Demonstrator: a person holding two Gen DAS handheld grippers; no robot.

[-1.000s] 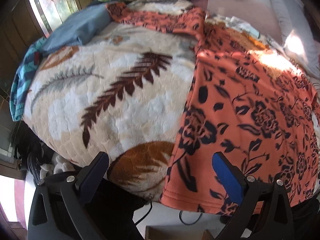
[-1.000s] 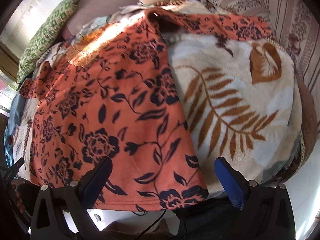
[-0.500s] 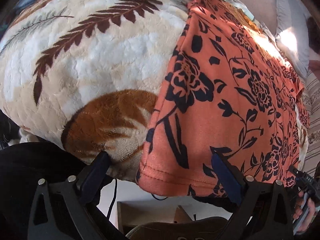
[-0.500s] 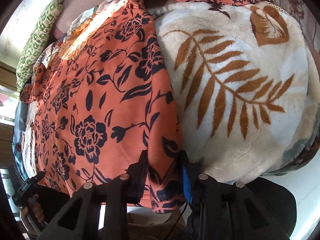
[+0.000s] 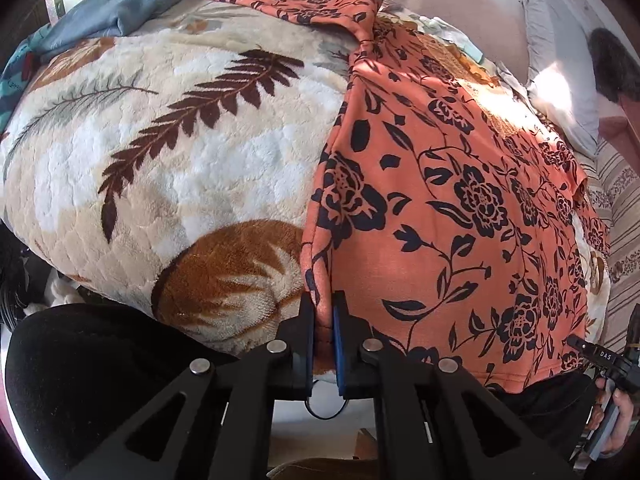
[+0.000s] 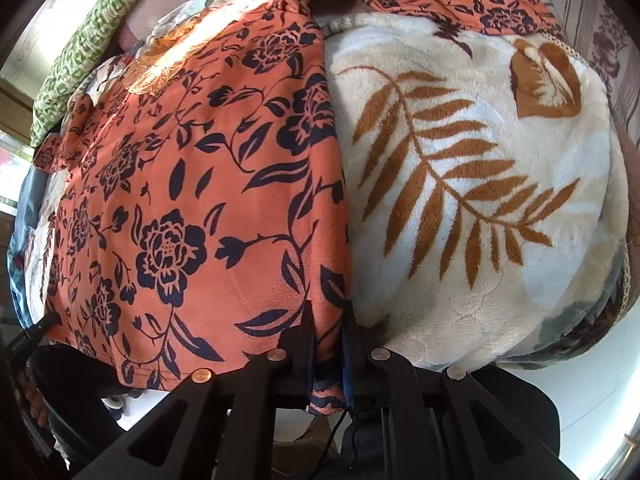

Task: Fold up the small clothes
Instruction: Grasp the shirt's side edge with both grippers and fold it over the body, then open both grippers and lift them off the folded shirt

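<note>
An orange shirt with a dark floral print [image 5: 460,208] lies spread flat on a cream fleece blanket with leaf patterns [image 5: 180,152]. Its sleeves stretch out at the far end. My left gripper [image 5: 323,312] is shut on the shirt's near left hem corner at the blanket's front edge. In the right wrist view the same shirt [image 6: 192,200] lies on the blanket [image 6: 480,200], and my right gripper [image 6: 329,320] is shut on the near right hem corner. The right gripper's body [image 5: 608,364] shows at the lower right of the left wrist view.
A blue garment [image 5: 120,4] lies at the blanket's far left. A green patterned pillow [image 6: 92,40] and a grey pillow [image 5: 560,60] lie beyond the shirt. A striped sofa cover [image 5: 624,220] is at the right. A black rounded object [image 5: 100,380] is below the blanket's front edge.
My left gripper has closed on the shirt's left hem corner; it was open half a second ago. My right gripper closed on the right corner earlier and stays shut.
</note>
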